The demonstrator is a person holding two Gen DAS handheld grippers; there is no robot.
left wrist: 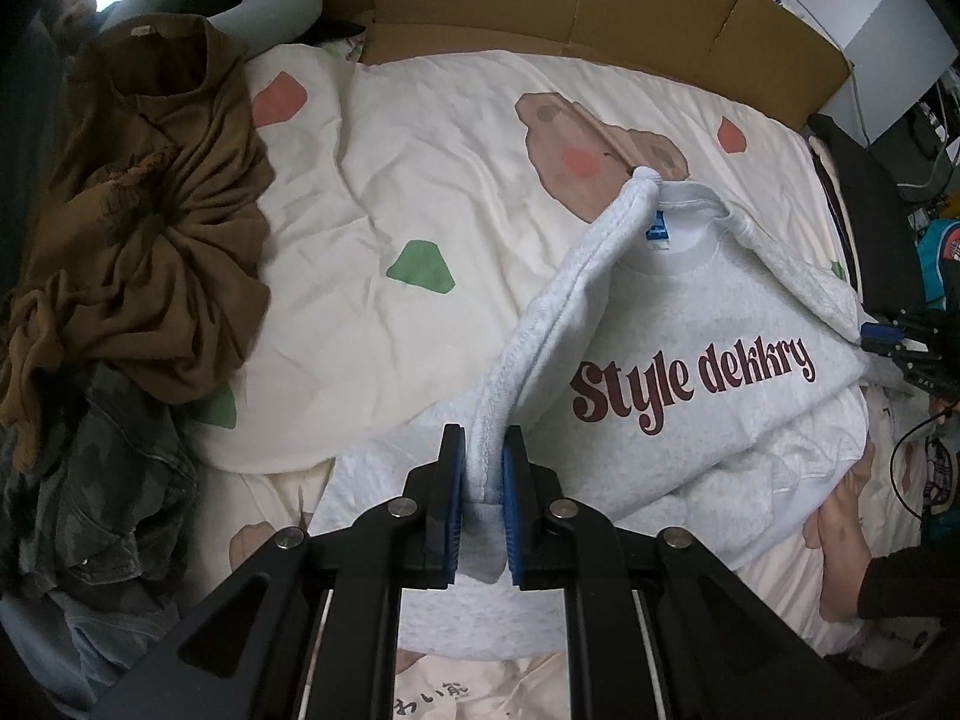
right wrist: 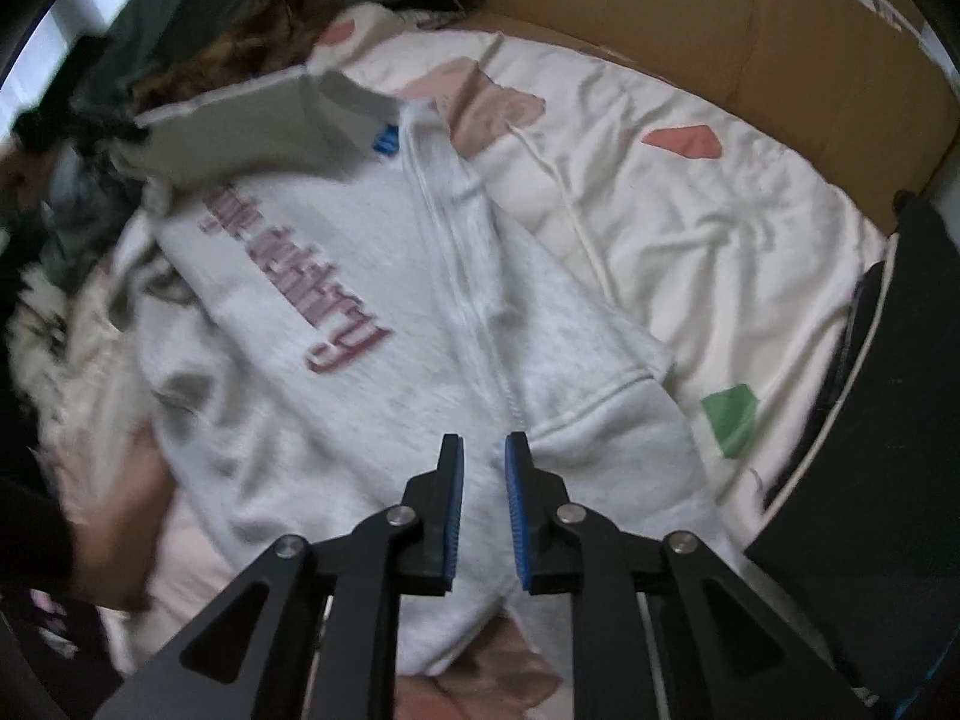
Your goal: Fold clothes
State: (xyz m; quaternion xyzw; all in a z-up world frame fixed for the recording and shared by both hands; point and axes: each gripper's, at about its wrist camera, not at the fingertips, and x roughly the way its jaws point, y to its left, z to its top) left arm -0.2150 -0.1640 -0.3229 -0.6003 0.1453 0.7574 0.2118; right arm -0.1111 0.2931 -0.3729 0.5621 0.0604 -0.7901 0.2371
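**Sleeve in my left jaws, right jaws loose over the fold**

My left gripper (left wrist: 483, 462) is clamped on a folded edge of the grey sweatshirt (left wrist: 690, 324), a thick band of fleece squeezed between the 2 blue pads. My right gripper (right wrist: 483, 468) hangs just above the other side of the same garment with its jaws a little apart; nothing is pinched between them that I can see. The sweatshirt lies on the bed's cream quilt (left wrist: 420, 180), print side up, both sides drawn in toward the chest.

My worries, as judgement only. The held band runs taut up toward the collar, so if I pull it further the whole body may drag across the quilt and spoil the fold on the right. If I let go too high, the heavy fleece will likely flop back open. My right jaws sit over a seam and a ribbed hem; closing there could grab 2 layers and lift the wrong one.

The fabric is soft, matte, speckled light grey, with overlocked stitching on its edge and dark red lettering (left wrist: 690, 384). The quilt is smooth and creased. At the left a brown garment (left wrist: 138, 210) sits crumpled in deep gathers.
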